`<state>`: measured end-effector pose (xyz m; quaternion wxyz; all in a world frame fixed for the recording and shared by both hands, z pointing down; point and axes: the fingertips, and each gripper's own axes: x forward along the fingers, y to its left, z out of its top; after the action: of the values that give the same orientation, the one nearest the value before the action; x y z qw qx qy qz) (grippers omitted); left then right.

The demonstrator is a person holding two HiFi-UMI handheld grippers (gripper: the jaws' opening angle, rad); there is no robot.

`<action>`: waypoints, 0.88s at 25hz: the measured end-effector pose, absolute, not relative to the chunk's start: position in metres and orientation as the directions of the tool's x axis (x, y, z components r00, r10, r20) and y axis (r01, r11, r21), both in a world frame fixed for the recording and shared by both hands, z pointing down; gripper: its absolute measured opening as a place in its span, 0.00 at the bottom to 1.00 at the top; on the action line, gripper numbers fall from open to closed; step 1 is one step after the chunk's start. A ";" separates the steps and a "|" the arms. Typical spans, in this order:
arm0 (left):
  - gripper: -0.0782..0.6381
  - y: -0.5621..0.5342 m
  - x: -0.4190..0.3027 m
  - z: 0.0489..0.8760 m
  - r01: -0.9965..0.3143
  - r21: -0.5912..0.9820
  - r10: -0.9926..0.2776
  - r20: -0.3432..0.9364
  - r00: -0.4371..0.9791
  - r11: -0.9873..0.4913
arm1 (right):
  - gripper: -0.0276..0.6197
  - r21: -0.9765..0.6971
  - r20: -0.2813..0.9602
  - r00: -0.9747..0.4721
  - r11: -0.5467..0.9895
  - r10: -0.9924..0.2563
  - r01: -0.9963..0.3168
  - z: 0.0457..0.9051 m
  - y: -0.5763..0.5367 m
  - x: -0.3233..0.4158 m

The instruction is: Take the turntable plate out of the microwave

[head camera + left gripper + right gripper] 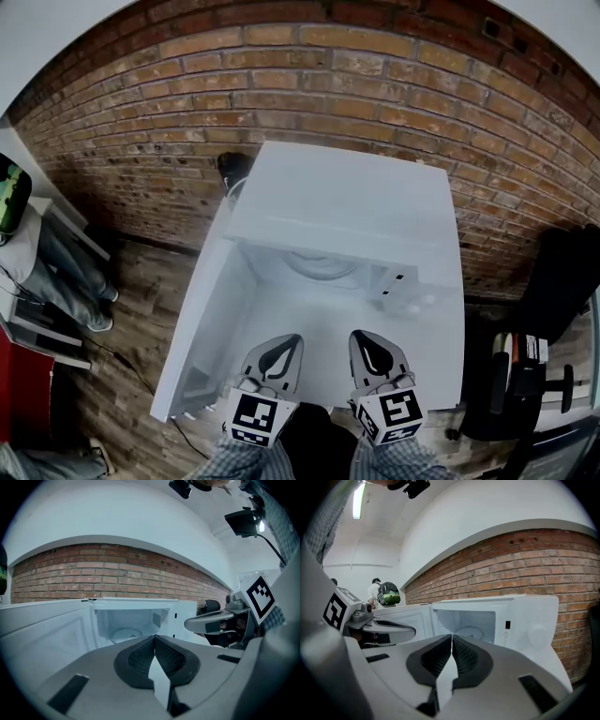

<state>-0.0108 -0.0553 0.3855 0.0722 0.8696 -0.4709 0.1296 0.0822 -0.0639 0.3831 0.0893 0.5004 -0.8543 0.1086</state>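
A white microwave (347, 187) stands in front of a brick wall with its door (202, 328) swung open to the left. The glass turntable plate (321, 265) lies flat on the cavity floor; it also shows in the left gripper view (125, 633) and the right gripper view (469, 631). My left gripper (289, 339) and right gripper (361, 335) hover side by side just in front of the open cavity, pointing into it. Both are shut with nothing between their pads. The jaws meet in a line in the left gripper view (154, 638) and in the right gripper view (451, 637).
The brick wall (281, 84) runs behind the microwave. A person (56, 262) stands at the left by a white desk edge. A black office chair (525, 375) is at the right. A dark object (232, 169) sits behind the microwave's left corner. The control panel (534, 625) is right of the cavity.
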 end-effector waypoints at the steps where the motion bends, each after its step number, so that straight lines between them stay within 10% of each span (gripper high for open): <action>1: 0.12 -0.061 -0.010 0.387 -0.840 0.008 -0.800 0.299 0.520 -0.543 | 0.07 -0.103 0.267 -0.481 0.472 -0.835 -0.876 0.386 -0.069 0.084; 13: 0.12 -0.144 0.000 0.430 -0.826 0.116 -0.750 0.366 0.551 -0.551 | 0.07 -0.097 0.331 -0.433 0.426 -0.839 -0.900 0.418 -0.124 0.084; 22: 0.12 -0.192 -0.007 0.492 -0.715 0.636 -0.689 0.380 0.617 -0.290 | 0.07 -0.116 0.386 -0.407 0.394 -0.828 -0.912 0.444 -0.142 0.075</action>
<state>-0.0074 -0.1925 0.4922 0.4050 0.8029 -0.4370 0.0163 0.0754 -0.1421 0.4438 0.1342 0.5276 -0.8241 0.1563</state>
